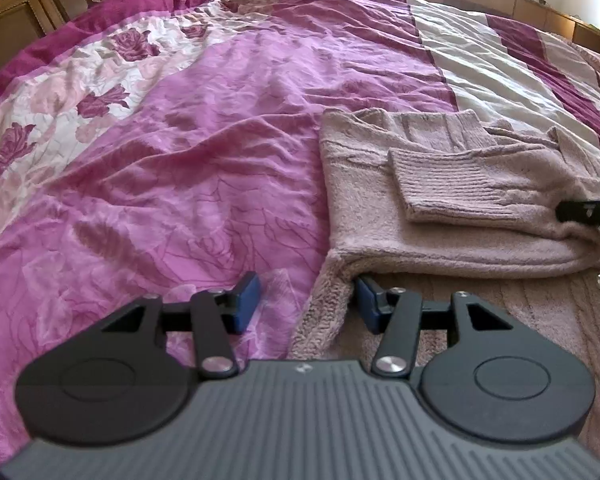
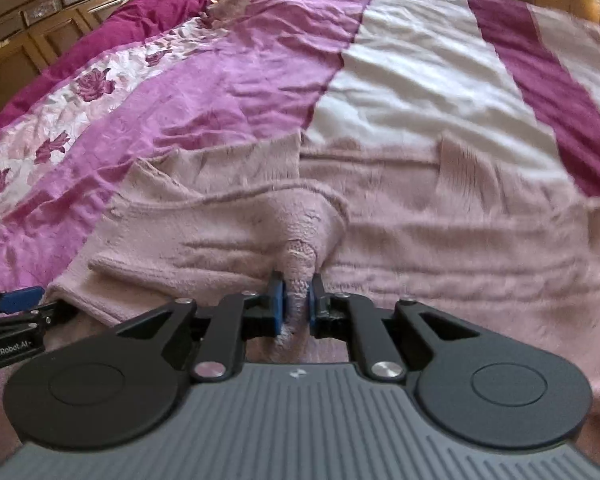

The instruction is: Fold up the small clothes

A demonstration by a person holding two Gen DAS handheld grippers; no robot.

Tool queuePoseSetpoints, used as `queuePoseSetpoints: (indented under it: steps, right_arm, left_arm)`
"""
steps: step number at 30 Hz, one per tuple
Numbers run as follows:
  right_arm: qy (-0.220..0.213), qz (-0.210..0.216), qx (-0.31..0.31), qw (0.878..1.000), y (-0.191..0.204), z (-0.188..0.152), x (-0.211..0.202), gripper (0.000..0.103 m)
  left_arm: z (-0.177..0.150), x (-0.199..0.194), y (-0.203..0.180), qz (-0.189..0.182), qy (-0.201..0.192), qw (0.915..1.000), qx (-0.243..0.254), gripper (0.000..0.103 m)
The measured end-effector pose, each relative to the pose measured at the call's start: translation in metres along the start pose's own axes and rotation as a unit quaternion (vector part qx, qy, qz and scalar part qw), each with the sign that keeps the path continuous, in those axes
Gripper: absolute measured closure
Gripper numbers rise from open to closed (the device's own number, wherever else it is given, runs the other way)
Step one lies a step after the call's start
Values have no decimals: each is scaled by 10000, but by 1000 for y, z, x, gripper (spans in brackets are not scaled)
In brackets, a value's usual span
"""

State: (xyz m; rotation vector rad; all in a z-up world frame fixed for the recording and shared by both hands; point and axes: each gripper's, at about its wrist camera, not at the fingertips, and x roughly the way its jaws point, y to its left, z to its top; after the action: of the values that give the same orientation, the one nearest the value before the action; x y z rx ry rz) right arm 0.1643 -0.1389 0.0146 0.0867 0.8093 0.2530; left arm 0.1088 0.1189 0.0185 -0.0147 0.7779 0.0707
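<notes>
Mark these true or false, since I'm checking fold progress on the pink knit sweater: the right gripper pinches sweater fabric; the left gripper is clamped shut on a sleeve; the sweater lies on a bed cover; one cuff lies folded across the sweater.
1. Right gripper pinches the sweater: true.
2. Left gripper clamped on a sleeve: false; it is open at the sweater's edge.
3. Sweater lies on the bed cover: true.
4. Cuff lies folded across the sweater: true.

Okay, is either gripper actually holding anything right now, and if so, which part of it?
The right gripper pinches a bunched fold of the pink sweater along its near folded edge. The left gripper is open astride the sweater's left edge, gripping nothing.
</notes>
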Motion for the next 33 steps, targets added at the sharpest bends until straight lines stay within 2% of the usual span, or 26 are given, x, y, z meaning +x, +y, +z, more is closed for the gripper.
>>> queuePoseSetpoints:
  steps: [3, 5, 7, 14, 23, 27, 33]
  right_arm:
    - [8, 56, 96, 9999, 2, -4, -4, 74]
    - [-42, -81, -43, 9999, 11, -2, -11, 55]
    - [-207, -146, -237, 9994, 21, -1, -22, 50]
    - [-498, 204, -487, 9974, 56, 0, -47, 46]
    - [-426, 696, -1097, 9906, 119, -2, -26, 42]
    - [-356, 744, -1181, 9896, 132, -3, -11, 42]
    - [-185, 554, -1098, 9922, 131, -6, 20, 45]
  left_arm:
    - [1, -3, 1, -46, 43, 10000, -14, 50]
    - [2, -6, 4, -88, 81, 9999, -60, 50]
    - [4, -10, 7, -141, 116, 9997, -140, 50]
    - [7, -27, 13, -229, 80, 9995, -223, 50]
    - [6, -34, 18, -164, 82, 9996, -230, 50]
    - [5, -32, 19, -146, 112, 9995, -239, 50]
    - [3, -31, 19, -132, 119, 9996, -227, 50]
